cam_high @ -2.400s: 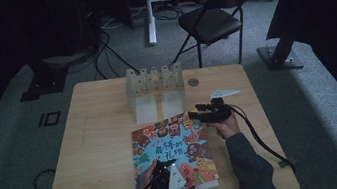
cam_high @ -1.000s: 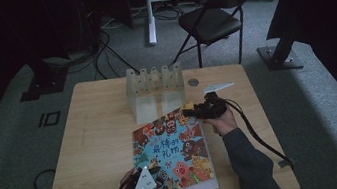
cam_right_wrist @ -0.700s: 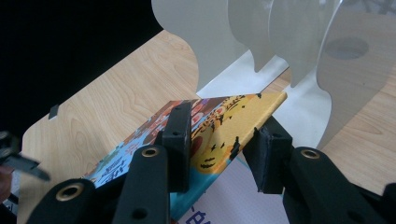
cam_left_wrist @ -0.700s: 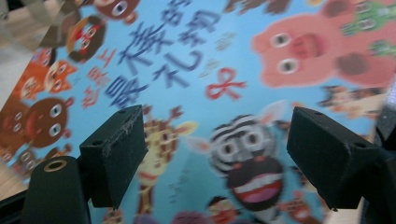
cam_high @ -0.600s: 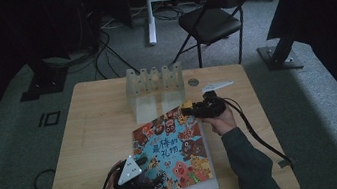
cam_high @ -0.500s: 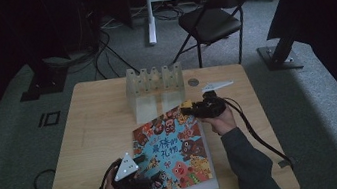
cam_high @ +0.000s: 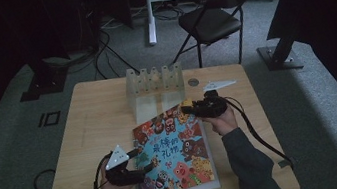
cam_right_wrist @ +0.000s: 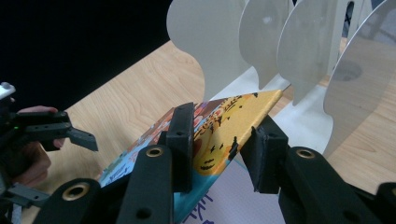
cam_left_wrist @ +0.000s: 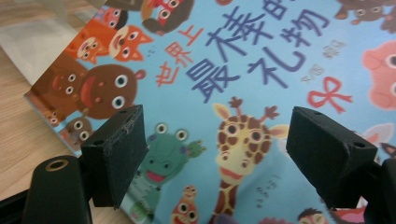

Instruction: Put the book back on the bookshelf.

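A children's picture book (cam_high: 177, 151) lies on the wooden table (cam_high: 96, 130), in the lower middle of the high view, its bright blue cover crowded with cartoon animals and large Chinese characters. Its far right corner is lifted off the table: the front cover (cam_right_wrist: 219, 128) is raised there, and a white page shows beneath it at the bottom of the right gripper view.

The right tool (cam_high: 193, 108) sits at that raised corner, right of centre in the high view, held by the person's right hand (cam_high: 221, 119). In the right gripper view its two black jaws stand on either side of the lifted cover; they have just been closing, with the cover between them. The left jaw lies against the cover's face, while the right jaw looks just clear of the edge, so a firm pinch cannot be told.

The left tool (cam_high: 139, 167) is at the lower left of the high view, at the book's near left edge, held in the left hand (cam_high: 115, 188), with its grey three-cornered plate on top. In the left gripper view its jaws are spread wide above the cover, a green frog and a giraffe showing between them, and nothing is clamped.

Behind the book, at the top centre of the table, stands a white book rack (cam_high: 155, 84) with upright scalloped dividers. Its dividers rise just beyond the lifted corner in the right gripper view. A black folding chair (cam_high: 214, 22) stands on the grey floor beyond the table.
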Available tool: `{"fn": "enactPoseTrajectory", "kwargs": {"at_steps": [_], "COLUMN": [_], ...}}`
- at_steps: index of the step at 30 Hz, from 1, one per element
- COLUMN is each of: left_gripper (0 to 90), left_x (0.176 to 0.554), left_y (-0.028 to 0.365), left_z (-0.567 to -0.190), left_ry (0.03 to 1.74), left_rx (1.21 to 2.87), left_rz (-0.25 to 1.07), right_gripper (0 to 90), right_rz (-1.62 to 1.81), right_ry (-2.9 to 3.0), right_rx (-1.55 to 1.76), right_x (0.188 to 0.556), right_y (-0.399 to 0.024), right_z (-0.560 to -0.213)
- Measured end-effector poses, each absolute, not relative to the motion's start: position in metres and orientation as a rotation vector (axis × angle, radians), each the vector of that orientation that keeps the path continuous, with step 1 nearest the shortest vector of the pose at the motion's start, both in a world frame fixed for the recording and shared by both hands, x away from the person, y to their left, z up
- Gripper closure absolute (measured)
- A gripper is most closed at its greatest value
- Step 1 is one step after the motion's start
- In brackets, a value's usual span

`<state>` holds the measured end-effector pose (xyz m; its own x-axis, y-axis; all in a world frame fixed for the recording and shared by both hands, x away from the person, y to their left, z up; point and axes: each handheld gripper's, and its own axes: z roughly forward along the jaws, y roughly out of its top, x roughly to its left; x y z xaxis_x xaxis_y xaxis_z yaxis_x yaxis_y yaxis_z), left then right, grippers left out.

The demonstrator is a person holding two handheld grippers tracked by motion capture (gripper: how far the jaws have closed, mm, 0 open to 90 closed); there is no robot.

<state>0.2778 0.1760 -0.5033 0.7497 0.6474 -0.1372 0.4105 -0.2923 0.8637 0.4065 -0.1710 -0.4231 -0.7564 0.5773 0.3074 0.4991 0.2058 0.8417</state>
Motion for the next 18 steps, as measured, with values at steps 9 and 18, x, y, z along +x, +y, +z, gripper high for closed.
{"fn": "enactPoseTrajectory", "kwargs": {"at_steps": [9, 18], "left_gripper": [20.1, 20.1], "left_x": [0.285, 0.290], "left_y": [0.182, 0.187], "left_z": [-0.506, -0.507], "left_ry": [0.835, 0.854], "left_rx": [1.908, 1.899], "left_rz": [0.272, 0.267], "right_gripper": [69.1, 72.1], "right_rz": [1.659, 1.714], "right_ry": [2.340, 2.300], "right_rx": [1.023, 0.985], "right_x": [0.399, 0.390], "right_y": [-0.175, -0.180], "right_z": [-0.412, -0.399]}}
